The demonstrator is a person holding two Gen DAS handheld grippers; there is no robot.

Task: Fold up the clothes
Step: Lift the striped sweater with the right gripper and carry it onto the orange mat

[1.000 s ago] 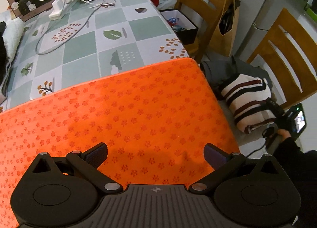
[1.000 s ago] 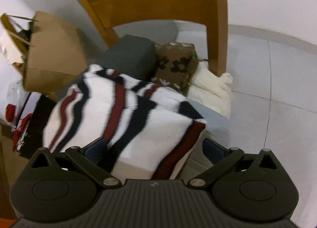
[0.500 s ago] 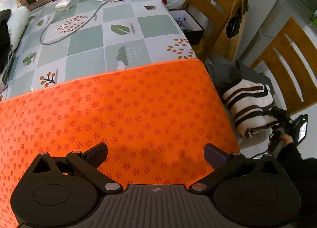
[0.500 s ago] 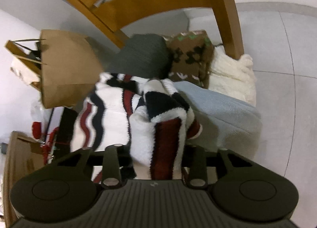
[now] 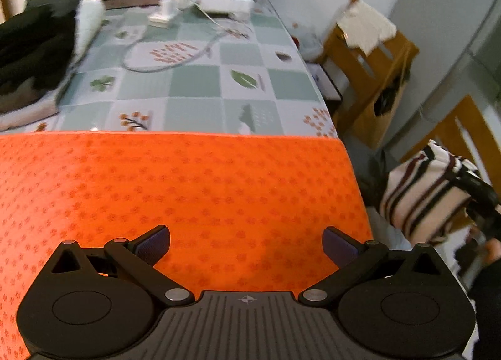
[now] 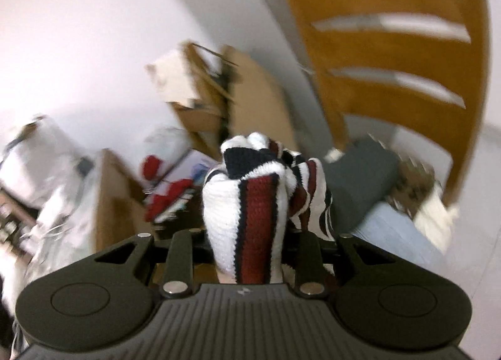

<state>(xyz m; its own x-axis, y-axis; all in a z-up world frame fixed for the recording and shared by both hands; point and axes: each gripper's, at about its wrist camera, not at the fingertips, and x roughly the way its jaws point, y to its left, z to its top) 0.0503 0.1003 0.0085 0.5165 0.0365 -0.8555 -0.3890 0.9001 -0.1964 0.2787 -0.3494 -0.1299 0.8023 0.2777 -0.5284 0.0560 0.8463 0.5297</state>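
Orange cloth printed with small darker flowers (image 5: 194,191) covers the near part of the surface, and beyond it a green-and-white checked tablecloth with leaf motifs (image 5: 194,81) runs back to a white power strip and its looping cable (image 5: 162,15). A heap of dark clothing (image 5: 34,43) lies at the far left edge. The left gripper (image 5: 246,242) hovers low over the orange cloth with its jaws wide apart and nothing between them.

Off the right edge of the surface, the right gripper (image 6: 247,244) has its jaws clamped on a thick knitted sweater, white with dark red and navy stripes (image 6: 250,203). The sweater is bunched into a lump at the jaws and hangs in the air beside a wooden slat-backed chair (image 6: 394,56); from the left wrist view the same sweater (image 5: 426,197) shows just beyond the orange cloth's corner. On the chair seat sit a folded grey garment (image 6: 363,172), a brown patterned one (image 6: 413,181) and a cream knit (image 6: 435,219).

The sweater looks soft, bulky and fairly light; a chunky knit like this will sag and stretch under its own weight and will not slide easily on cloth. Held by one bunch it is a poor shape for folding, so I judge it wants taking at the shoulders or the hem, where ribbed edges give a firmer bite, and spreading flat on the orange cloth.
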